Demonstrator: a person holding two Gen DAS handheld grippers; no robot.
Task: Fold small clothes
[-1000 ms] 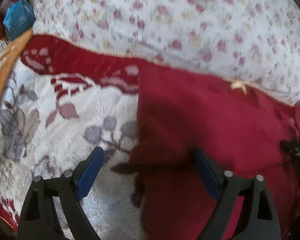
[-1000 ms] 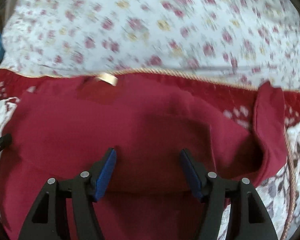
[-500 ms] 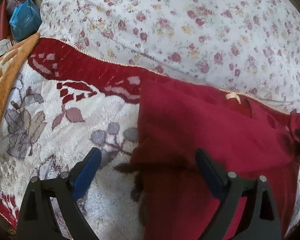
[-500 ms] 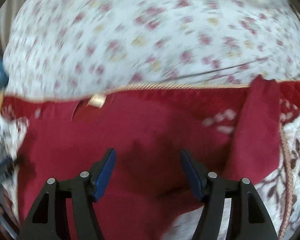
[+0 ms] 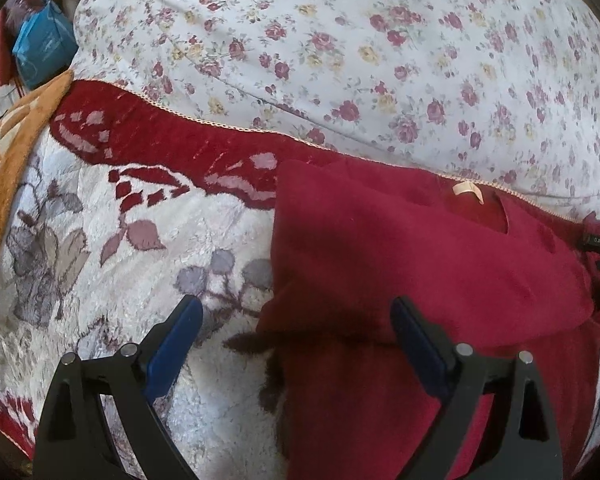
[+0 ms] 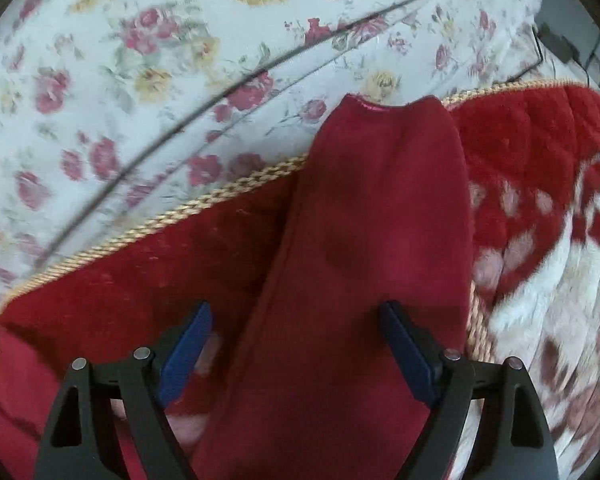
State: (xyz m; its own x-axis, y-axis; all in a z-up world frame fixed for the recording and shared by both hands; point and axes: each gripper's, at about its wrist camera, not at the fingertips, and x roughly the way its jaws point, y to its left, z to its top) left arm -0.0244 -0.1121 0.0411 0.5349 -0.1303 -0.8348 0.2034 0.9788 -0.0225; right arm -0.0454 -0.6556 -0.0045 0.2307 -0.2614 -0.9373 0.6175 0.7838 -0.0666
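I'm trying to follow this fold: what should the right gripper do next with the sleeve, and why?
Probably lower the right gripper and pinch the sleeve: its jaws, just closing, straddle it without gripping, and the sleeve sticks out unfolded past the blanket edge.

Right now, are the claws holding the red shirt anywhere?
No. The left claw is open over the red shirt's left edge. The right claw straddles the sleeve; its jaws are closing, but the pads aren't pressing on it.

Dim; fisheye warp; rt blurred.
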